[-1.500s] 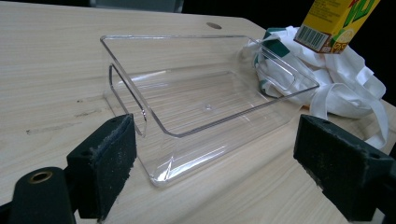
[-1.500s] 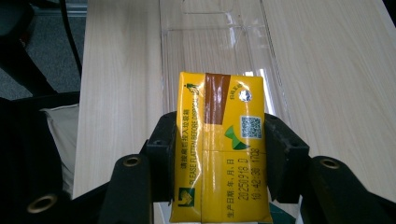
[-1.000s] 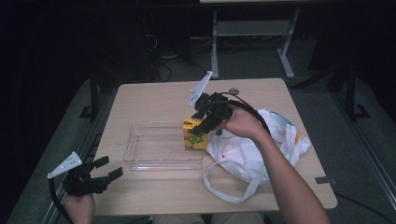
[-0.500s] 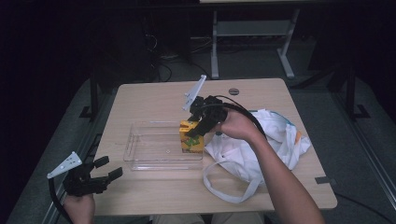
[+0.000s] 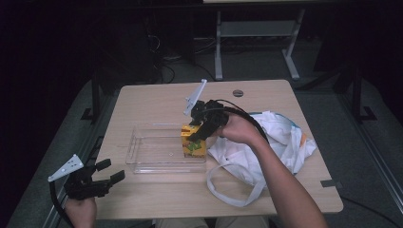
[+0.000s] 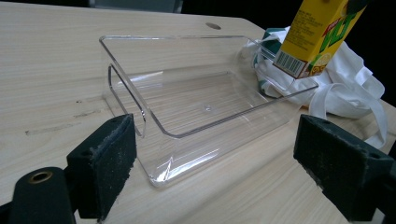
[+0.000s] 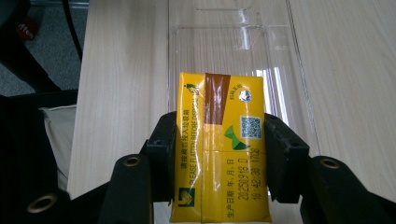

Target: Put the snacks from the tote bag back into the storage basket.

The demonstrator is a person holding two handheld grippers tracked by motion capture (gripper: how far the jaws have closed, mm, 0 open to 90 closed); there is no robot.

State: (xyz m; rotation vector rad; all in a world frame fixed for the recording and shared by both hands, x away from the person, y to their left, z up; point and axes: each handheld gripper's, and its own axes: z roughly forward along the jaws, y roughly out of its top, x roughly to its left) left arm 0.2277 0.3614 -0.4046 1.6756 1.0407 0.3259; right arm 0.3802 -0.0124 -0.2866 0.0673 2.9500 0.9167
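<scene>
Yellow carton (image 7: 219, 149); clear tray (image 5: 142, 147)

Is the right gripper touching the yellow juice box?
Touching. The right gripper view shows the right gripper with both pads pressed against the sides of the juice box.

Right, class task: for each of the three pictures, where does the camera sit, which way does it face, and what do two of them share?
High view: above the table's near side, looking forward and down on the light wooden table; both forearms enter from below.
Left gripper view: on the left claw, low, facing the clear plastic rectangular tray; its two black pads stand apart.
Right gripper view: on the right claw, looking down at the yellow drink carton it clamps.
Shared: carton and tray appear in both gripper views.
</scene>
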